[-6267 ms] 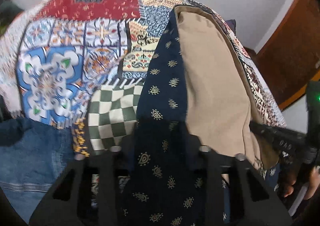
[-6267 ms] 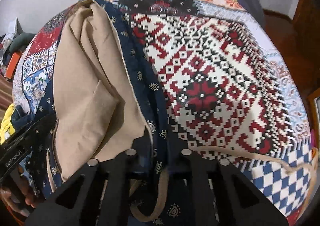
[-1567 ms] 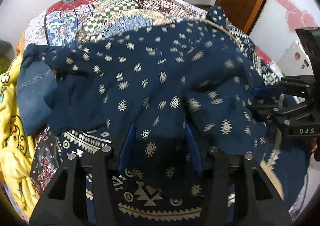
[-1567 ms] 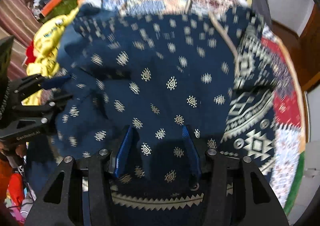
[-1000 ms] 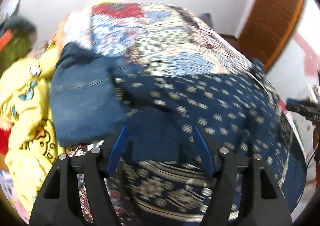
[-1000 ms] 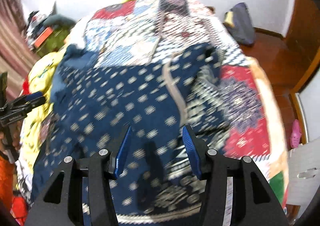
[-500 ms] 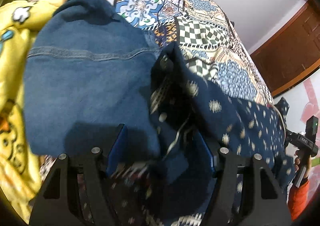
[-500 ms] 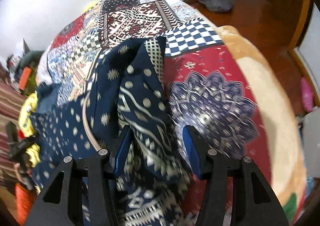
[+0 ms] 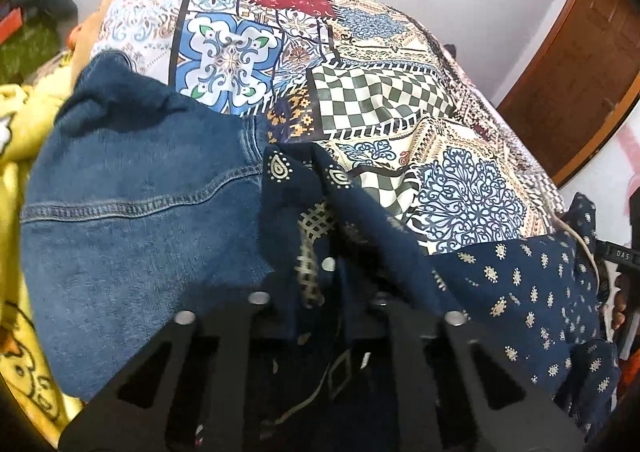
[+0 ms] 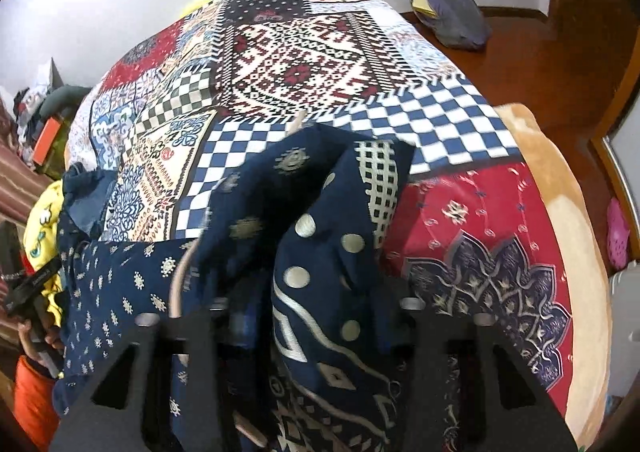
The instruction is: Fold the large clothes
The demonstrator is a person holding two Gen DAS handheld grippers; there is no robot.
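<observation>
Your left gripper (image 9: 320, 292) had just been closing, and its jaws stood nearly together, pinched on a bunched corner of the navy printed garment (image 9: 520, 284). Your right gripper (image 10: 312, 308) had likewise been closing and clamped the opposite corner, where the dotted border (image 10: 320, 252) rose in a peak straight ahead of its jaws. Half a second earlier both sets of jaws stood wide around that cloth; now each had it. Between the two tools the garment lay stretched across the patchwork bedspread (image 10: 304, 51), with the blue jeans (image 9: 132, 211) just left of your left tool. With both corners secured, the next fold looked ready to begin.
</observation>
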